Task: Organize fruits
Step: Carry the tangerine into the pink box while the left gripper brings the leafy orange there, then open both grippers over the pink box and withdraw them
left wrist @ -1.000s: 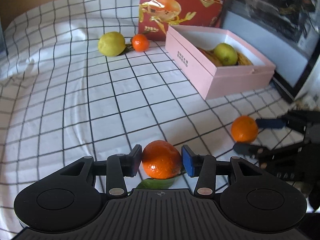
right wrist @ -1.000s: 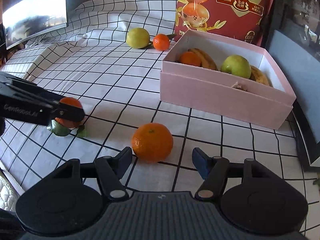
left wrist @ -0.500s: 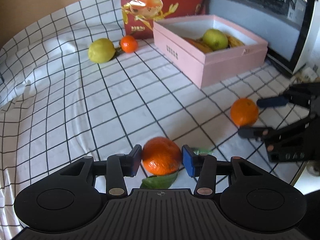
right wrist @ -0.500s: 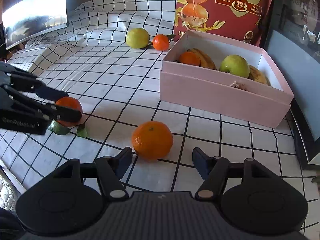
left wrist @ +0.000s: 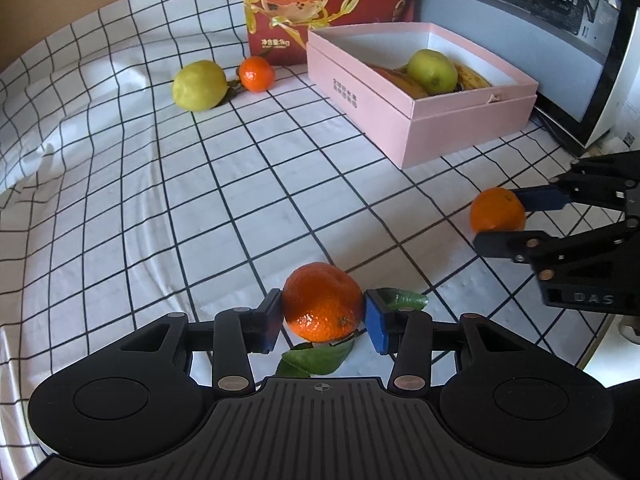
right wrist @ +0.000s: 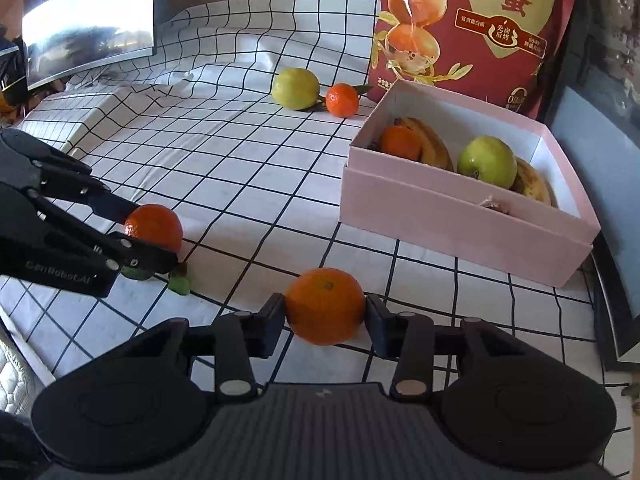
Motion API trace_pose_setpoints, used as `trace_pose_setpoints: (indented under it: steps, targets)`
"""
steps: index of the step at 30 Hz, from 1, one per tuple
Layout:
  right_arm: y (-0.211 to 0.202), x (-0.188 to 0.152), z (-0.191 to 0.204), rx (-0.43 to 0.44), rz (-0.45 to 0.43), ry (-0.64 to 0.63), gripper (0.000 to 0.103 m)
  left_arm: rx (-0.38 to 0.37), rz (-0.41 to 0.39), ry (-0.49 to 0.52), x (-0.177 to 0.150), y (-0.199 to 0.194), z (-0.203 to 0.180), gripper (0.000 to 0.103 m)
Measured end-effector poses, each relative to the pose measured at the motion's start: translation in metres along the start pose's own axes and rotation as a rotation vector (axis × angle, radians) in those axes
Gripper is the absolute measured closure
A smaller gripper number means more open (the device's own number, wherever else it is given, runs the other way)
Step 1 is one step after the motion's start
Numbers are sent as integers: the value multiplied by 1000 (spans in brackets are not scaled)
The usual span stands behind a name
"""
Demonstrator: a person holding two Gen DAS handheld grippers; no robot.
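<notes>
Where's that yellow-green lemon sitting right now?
The lemon lies on the checked cloth at the far end, touching a small tangerine, left of the red bag.

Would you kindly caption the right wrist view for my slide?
Right gripper, just closed on an orange, near the pink box.

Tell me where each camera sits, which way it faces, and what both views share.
Left wrist: on the left gripper, looking down along its fingers at the leafy orange tangerine it clamps; the right gripper shows at right.
Right wrist: on the right gripper, whose jaws have just closed on the smooth round orange; the left gripper shows at left.
Shared: the pink cardboard box, checked white cloth.
</notes>
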State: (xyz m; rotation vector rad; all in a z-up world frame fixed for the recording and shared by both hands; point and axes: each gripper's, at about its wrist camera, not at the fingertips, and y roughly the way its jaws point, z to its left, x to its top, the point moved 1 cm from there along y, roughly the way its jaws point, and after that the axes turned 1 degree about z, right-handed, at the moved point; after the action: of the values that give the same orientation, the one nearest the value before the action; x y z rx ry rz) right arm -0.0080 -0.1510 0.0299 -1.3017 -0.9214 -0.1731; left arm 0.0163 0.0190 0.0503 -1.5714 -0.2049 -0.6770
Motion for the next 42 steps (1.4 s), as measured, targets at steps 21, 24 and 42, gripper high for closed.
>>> trace_pose_setpoints:
  steps: [21,24,42]
  targets:
    - [-109,92,-99,-219,-347,120,60,-329,-378,-97,257,-15,-7,55]
    - [-93,80,-99,-205,-299,146,60,-335,-277,-132,266,31,-12,55]
    - [-11,80,-123,-209,-162,229,60,-287,-307,-237,221,75,21,57]
